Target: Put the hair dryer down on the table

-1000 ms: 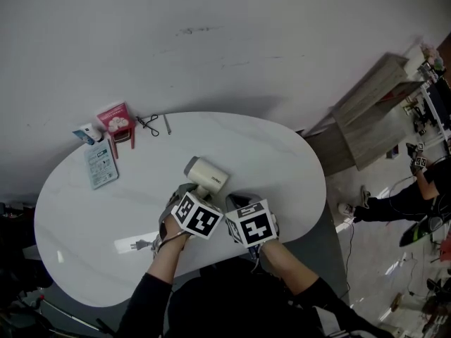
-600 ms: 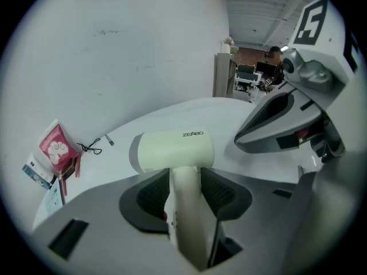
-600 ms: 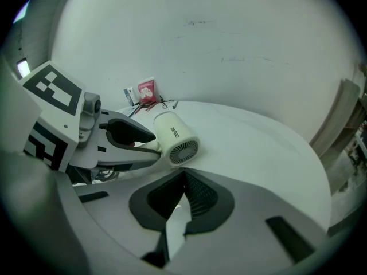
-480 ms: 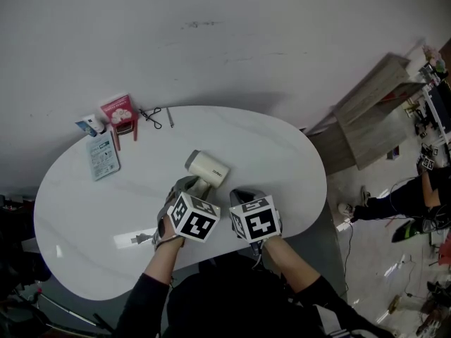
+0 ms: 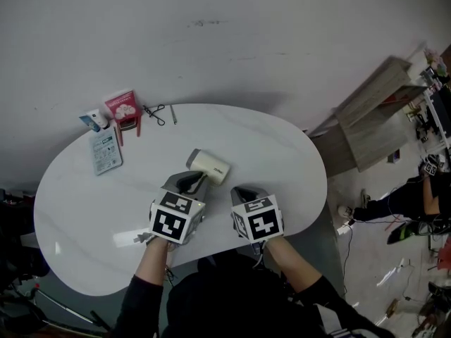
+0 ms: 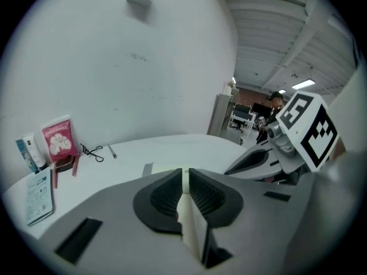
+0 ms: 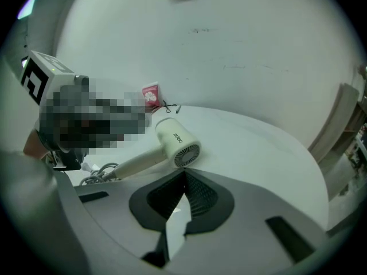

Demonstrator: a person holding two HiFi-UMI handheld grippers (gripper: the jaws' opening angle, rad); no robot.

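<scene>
The cream hair dryer (image 5: 209, 166) lies on its side on the white oval table (image 5: 282, 153), nozzle toward the back left; it also shows in the right gripper view as the hair dryer (image 7: 175, 142), its handle running left to the coiled cord (image 7: 94, 173). My left gripper (image 5: 184, 183) hovers above the handle, apart from it. Its jaws have just been closing; in the left gripper view the left gripper (image 6: 185, 171) shows a narrow slit with nothing between the pads. My right gripper (image 5: 246, 194) rests near the table's front edge, and the right gripper (image 7: 184, 173) is shut and empty.
At the back left stand a red packet (image 5: 121, 106), a small tube (image 5: 91, 120), a blue-white packet (image 5: 106, 152), an eyelash curler (image 5: 153, 111) and a thin stick (image 5: 173, 113). The plug (image 5: 137, 243) lies front left. A wooden cabinet (image 5: 373, 111) stands right of the table.
My left gripper has lifted off the hair dryer's handle and drawn back toward me, its jaws narrowing. The hair dryer stays lying on the table. The right gripper has kept still.
</scene>
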